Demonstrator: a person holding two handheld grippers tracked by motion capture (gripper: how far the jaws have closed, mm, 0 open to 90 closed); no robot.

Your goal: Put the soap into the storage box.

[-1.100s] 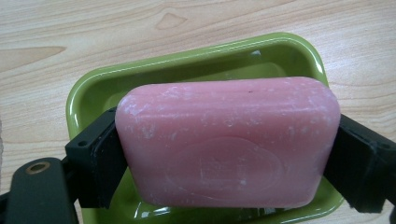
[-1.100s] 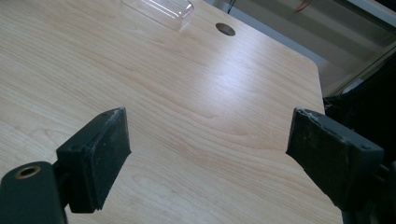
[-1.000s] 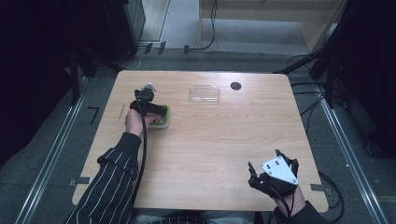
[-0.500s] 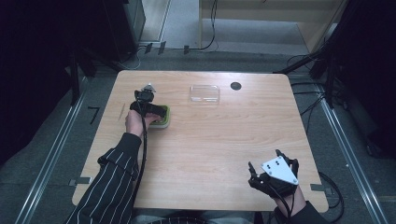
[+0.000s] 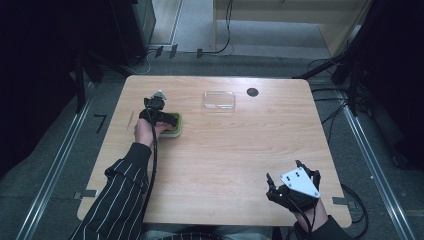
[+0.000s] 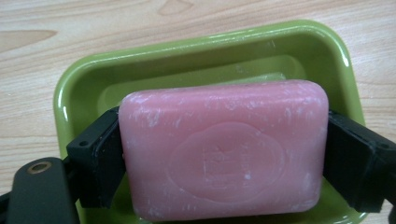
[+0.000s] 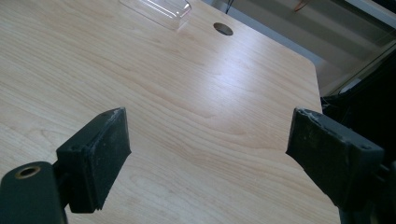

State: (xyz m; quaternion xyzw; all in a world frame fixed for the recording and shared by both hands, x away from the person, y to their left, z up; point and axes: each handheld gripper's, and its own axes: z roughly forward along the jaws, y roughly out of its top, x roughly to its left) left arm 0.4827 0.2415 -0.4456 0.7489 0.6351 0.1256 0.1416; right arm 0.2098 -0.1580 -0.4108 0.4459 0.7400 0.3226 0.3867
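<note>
Left claw pinches the pink soap by its two short ends, over the green dish. Soap looks hard, light and likely slippery. Right claw is spread wide above the bare table.

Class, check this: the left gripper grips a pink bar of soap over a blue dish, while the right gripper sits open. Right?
Not quite. The dish is green, as the left gripper view shows. The left gripper does grip the pink soap, and the right gripper is open.
</note>
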